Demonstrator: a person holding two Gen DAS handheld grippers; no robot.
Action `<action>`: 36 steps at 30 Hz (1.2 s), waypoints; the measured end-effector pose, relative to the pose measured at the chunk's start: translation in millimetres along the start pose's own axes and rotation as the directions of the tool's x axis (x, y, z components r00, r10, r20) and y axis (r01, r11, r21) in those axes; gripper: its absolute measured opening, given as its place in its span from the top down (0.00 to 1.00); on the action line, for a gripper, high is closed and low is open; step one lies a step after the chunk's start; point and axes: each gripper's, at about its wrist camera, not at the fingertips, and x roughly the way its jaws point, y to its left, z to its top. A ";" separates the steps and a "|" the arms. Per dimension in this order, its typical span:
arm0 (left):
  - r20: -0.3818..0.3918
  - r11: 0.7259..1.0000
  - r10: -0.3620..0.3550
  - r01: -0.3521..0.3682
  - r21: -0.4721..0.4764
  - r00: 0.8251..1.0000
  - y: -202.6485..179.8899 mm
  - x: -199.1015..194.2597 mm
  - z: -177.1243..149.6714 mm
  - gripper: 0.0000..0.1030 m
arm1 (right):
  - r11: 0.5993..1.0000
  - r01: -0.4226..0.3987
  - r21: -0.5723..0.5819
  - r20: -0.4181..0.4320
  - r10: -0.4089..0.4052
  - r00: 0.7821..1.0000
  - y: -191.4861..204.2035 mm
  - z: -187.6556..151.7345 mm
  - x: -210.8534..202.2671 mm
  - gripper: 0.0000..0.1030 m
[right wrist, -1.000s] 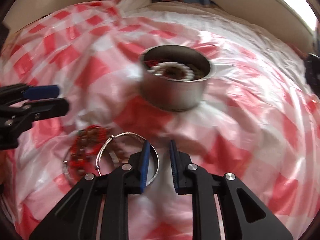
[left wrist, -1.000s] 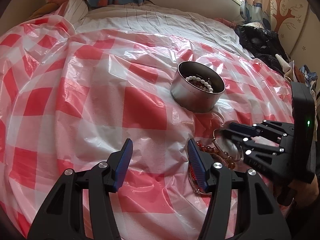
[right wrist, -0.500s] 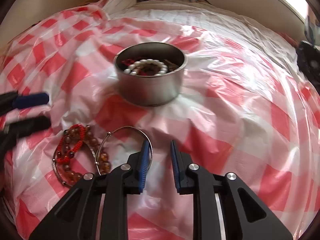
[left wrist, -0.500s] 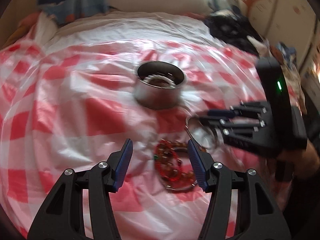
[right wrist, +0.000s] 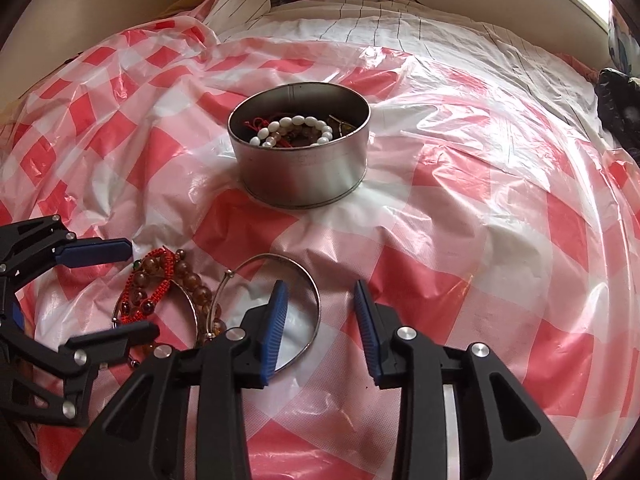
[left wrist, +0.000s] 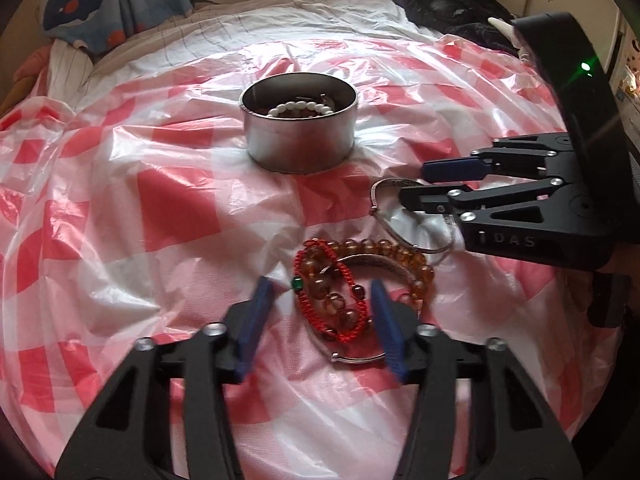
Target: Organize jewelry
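A round metal tin [left wrist: 299, 136] [right wrist: 301, 156] sits on the red-checked plastic sheet and holds a white bead bracelet [right wrist: 294, 130] among other pieces. A pile of a red cord bracelet [left wrist: 332, 300] [right wrist: 150, 284], an amber bead bracelet [left wrist: 384, 252] and a silver bangle lies in front of it. My left gripper [left wrist: 322, 292] is open, its fingers on either side of the pile. A thin silver bangle [right wrist: 280, 304] [left wrist: 404, 220] lies to the right. My right gripper [right wrist: 320, 294] [left wrist: 412, 184] is open over the bangle's right edge.
The plastic sheet [right wrist: 460, 240] covers a bed with a striped white sheet [right wrist: 380, 24] behind. Dark clothing [left wrist: 452, 4] lies at the back right. A blue whale-print cloth [left wrist: 100, 4] hangs at the back left.
My left gripper has moved forward so the bracelet pile now sits between its fingers. My right gripper has opened wider beside the thin bangle.
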 end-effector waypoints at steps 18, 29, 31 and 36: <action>0.034 0.988 -0.151 0.152 -0.040 0.988 11.4 -14.9 7.8 0.69 | 1.000 -0.006 -0.016 -0.005 0.006 1.000 1.5 -2.2 1.0 0.50; 0.044 0.993 -0.116 0.117 -0.024 0.992 13.5 -20.7 7.4 0.94 | 1.000 -0.011 -0.015 -0.009 0.011 1.000 1.3 -2.5 0.6 0.49; 0.081 0.986 -0.129 0.137 -0.098 0.988 28.0 -26.9 9.1 0.94 | 1.000 -0.016 -0.009 -0.009 0.016 1.000 -1.1 -2.4 0.0 0.49; 0.137 0.939 -0.145 0.180 -0.292 0.980 64.6 -31.2 7.0 0.94 | 0.998 -0.054 0.034 -0.003 0.054 0.999 -11.5 -1.4 -3.2 0.49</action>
